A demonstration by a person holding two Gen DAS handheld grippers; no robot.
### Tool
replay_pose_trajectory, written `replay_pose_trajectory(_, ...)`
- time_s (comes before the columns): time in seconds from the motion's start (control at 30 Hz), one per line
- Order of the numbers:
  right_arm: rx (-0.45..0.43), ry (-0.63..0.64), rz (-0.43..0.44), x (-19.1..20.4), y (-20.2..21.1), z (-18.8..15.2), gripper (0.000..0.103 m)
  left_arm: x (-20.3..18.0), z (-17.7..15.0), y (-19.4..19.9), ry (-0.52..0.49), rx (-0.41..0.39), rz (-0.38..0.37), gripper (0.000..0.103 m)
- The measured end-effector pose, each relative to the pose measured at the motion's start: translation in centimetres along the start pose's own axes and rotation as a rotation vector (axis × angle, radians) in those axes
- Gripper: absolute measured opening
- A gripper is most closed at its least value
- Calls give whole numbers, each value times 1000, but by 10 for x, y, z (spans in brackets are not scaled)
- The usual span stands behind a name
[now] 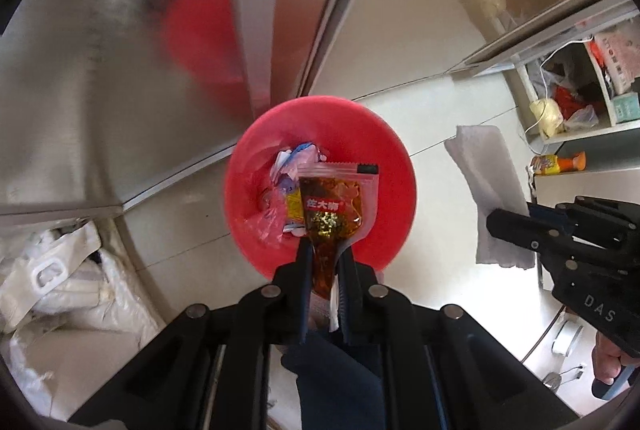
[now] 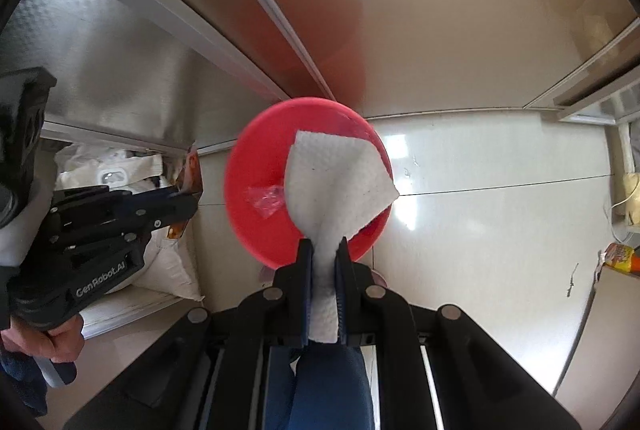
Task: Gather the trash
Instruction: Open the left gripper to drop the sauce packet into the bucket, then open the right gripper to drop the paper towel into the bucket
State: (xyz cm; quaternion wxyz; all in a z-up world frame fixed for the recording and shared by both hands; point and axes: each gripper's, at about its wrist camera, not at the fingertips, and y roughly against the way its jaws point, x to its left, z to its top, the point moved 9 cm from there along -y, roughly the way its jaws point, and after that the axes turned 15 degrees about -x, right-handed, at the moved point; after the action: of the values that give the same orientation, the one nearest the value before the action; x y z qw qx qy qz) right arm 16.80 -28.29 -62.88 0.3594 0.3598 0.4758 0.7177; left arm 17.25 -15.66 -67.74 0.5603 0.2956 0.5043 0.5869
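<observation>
Red bin on the pale tiled floor, hard against the steel cabinet; wrappers already lying inside. Directly above the bin: sauce packet, pinched by its lower end in the left hand-held gripper. Also above the bin, toward its right rim: paper towel, clamped in the right hand-held gripper, pointed straight down. Step in hand, by the look of it: dropping both pieces. Next move likely calls for opening over the bin's middle, towel edged inward since one corner overhangs the rim. Left of the bin: white sacks, near. Right of the bin: open floor, shelves well apart.
</observation>
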Motion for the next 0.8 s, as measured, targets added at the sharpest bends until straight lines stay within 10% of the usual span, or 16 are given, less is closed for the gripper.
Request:
replay_pose_trajectory(0.2,2,-52,13,-6,-16,-8,9,-2,5,-31,-56,-12,10,10)
replay_pose_trajectory(0.33,-5,-86,14,-12,-15,-8,9,-3,8,-39,-61,12,2,47)
replay_pose_trajectory(0.47,-2,-84,9,-4,-13,-6,9,0,14,-39,-67,4,30,63)
replay_pose_trajectory(0.8,0,-18,19,27,-15,5,10,39,10,-15,12,-12,98,64)
